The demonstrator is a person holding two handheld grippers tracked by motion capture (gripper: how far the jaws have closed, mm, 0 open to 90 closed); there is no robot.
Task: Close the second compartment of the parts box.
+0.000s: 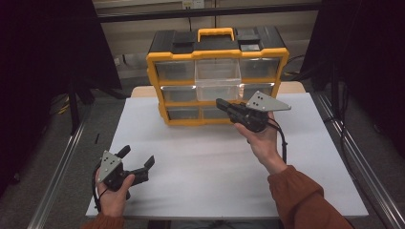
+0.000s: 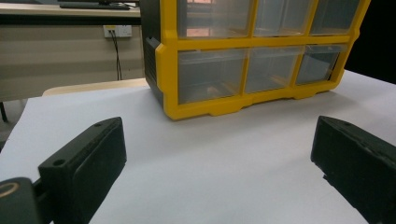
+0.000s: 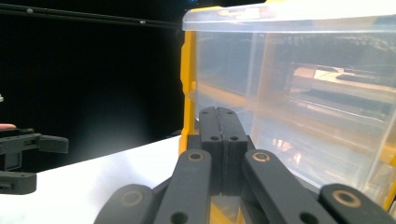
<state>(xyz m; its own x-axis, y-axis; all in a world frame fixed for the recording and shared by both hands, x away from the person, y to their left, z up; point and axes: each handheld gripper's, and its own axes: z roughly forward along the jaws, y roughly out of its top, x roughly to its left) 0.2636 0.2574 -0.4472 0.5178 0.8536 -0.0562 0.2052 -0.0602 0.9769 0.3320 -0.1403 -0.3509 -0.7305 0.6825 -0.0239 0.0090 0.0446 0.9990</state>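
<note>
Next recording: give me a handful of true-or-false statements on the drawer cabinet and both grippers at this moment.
1. The right gripper has its jaws shut. True.
2. Every clear plastic drawer of the yellow-and-black drawer cabinet is pushed in. False: the top middle clear drawer stands pulled out.
3. The left gripper is open with nothing between its jaws. True.
4. The cabinet lies flat on its back. False: it stands upright on the white table.

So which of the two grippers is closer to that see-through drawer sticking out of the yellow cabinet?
The right gripper. Its shut fingers sit just below the pulled-out drawer, at the cabinet's front. The left gripper, fingers open, is held low over the near-left table, well away.
</note>
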